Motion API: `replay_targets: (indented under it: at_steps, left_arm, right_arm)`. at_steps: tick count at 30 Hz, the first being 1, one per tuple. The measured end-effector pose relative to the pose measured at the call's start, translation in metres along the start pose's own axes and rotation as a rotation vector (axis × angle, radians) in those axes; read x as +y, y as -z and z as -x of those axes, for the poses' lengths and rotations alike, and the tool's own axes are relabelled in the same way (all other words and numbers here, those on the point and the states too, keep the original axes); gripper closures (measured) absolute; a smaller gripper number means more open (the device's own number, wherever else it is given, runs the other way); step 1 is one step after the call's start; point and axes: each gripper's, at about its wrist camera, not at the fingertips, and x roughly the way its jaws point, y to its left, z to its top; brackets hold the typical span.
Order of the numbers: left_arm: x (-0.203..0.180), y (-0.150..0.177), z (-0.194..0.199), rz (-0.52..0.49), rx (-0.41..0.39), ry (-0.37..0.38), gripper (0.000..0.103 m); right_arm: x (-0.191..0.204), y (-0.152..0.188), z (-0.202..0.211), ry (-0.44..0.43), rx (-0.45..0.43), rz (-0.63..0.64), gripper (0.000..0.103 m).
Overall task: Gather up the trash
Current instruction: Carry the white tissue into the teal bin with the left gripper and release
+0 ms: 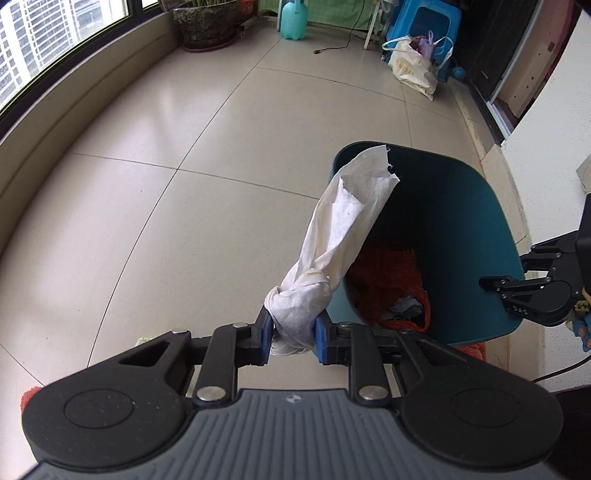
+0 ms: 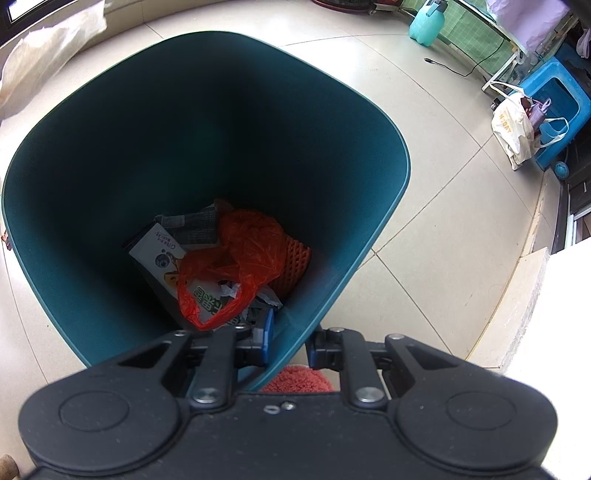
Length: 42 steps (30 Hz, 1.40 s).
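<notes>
My left gripper [image 1: 293, 338] is shut on a crumpled white tissue [image 1: 334, 240] that sticks up in front of the teal trash bin [image 1: 476, 236], just left of its rim. My right gripper [image 2: 290, 341] is shut on the bin's near wall [image 2: 332, 280], one finger inside and one outside, and it also shows at the bin's right side in the left wrist view [image 1: 532, 291]. Inside the bin lie an orange plastic bag [image 2: 243, 254], paper wrappers [image 2: 162, 247] and orange foam netting [image 2: 295, 262].
Beige tiled floor [image 1: 184, 166] spreads to the left. A plant pot [image 1: 207, 24], a teal spray bottle [image 1: 293, 18], a blue stool [image 1: 428, 22] and a cream tote bag [image 1: 412, 66] stand far back. A red mat [image 2: 297, 380] lies under the bin. A wall is on the right.
</notes>
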Motion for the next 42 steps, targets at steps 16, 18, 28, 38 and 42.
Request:
replay_targets:
  at_steps: [16,18,28,38,42]
  left_arm:
    - [-0.090,-0.045,-0.083,-0.131,0.102,0.040,0.081]
    - [-0.095,-0.047,-0.101,-0.136,0.135,0.035,0.081]
    - [-0.129,-0.042,-0.174,-0.203,0.271,-0.047,0.081]
    - [-0.137,-0.039,-0.180,-0.234,0.298,-0.046,0.077]
    - [-0.135,-0.039,-0.174,-0.227,0.276,-0.020,0.073]
  right_arm:
    - [0.000,-0.001,0.002,-0.002,-0.003,0.005,0.086]
    - [-0.001,0.000,0.002,-0.004,-0.005,0.005,0.086]
    - [-0.002,0.000,0.003,-0.007,-0.008,0.008,0.086]
    - [-0.001,0.000,0.003,-0.009,-0.009,0.010,0.086]
    - [-0.001,0.001,0.003,-0.009,-0.009,0.011,0.086]
